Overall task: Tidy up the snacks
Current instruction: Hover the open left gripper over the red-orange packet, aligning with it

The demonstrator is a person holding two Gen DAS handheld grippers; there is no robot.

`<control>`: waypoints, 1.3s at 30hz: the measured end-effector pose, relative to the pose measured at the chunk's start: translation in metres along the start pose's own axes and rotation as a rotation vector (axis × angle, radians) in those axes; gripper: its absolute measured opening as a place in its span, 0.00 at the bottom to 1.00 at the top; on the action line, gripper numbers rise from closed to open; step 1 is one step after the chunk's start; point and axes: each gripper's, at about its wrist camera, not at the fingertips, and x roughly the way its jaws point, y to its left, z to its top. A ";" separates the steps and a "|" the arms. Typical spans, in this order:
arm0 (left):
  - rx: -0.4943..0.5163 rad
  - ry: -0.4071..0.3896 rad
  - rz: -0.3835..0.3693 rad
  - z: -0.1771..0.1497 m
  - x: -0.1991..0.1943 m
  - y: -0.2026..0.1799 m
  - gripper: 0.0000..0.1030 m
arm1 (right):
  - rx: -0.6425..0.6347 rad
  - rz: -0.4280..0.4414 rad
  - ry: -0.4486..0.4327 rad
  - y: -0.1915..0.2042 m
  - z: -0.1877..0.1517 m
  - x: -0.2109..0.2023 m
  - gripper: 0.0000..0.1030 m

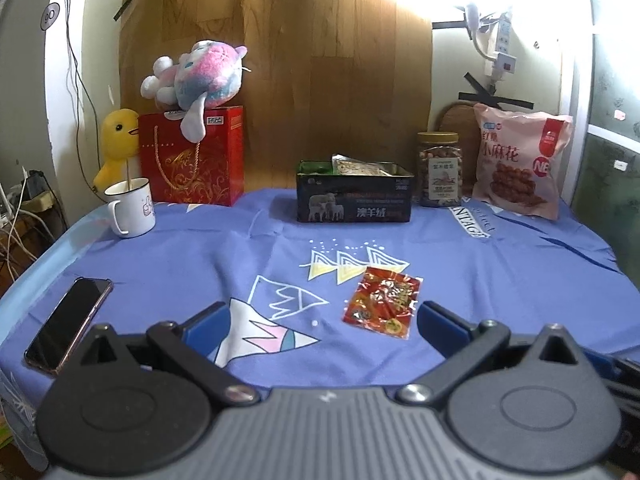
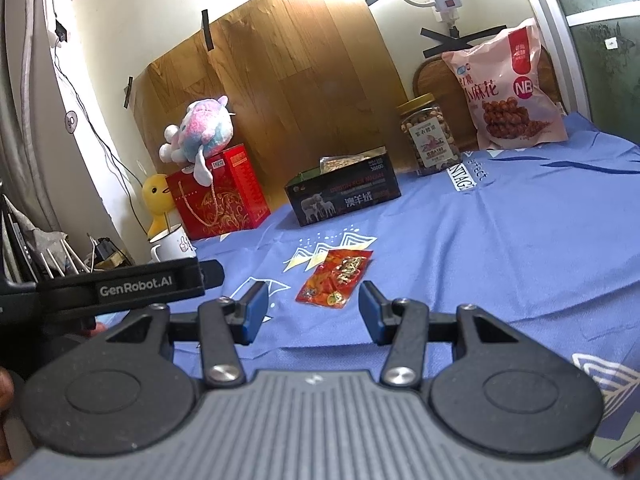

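Now both grippers, left and right, hover with jaws apart and empty just short of the red packet, which lies well in front of the tin, so the pickup comes next, probably a low pinch.

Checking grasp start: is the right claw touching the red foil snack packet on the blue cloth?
Apart. The right wrist view shows the right claw open, with the red foil snack packet lying beyond its tips.
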 end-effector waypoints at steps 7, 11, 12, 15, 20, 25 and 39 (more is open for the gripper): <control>0.004 0.039 0.001 0.001 0.028 -0.011 1.00 | -0.048 -0.088 -0.017 0.002 0.000 -0.016 0.51; 0.004 0.031 -0.028 0.003 0.030 -0.016 1.00 | -0.037 -0.124 -0.018 -0.004 0.001 -0.016 0.52; 0.012 0.024 -0.027 0.003 0.030 -0.018 1.00 | -0.032 -0.127 -0.019 -0.005 0.001 -0.015 0.52; 0.053 -0.004 -0.009 0.003 0.028 -0.021 1.00 | -0.023 -0.125 -0.015 -0.005 0.001 -0.012 0.52; 0.114 -0.046 0.000 0.007 0.026 -0.026 1.00 | -0.029 -0.134 -0.009 -0.002 0.000 -0.009 0.52; 0.126 -0.061 -0.024 0.008 0.025 -0.027 1.00 | -0.012 -0.154 -0.003 -0.006 0.000 -0.008 0.52; 0.095 -0.033 -0.004 0.011 0.022 -0.019 1.00 | 0.008 -0.103 0.018 -0.009 -0.002 -0.003 0.52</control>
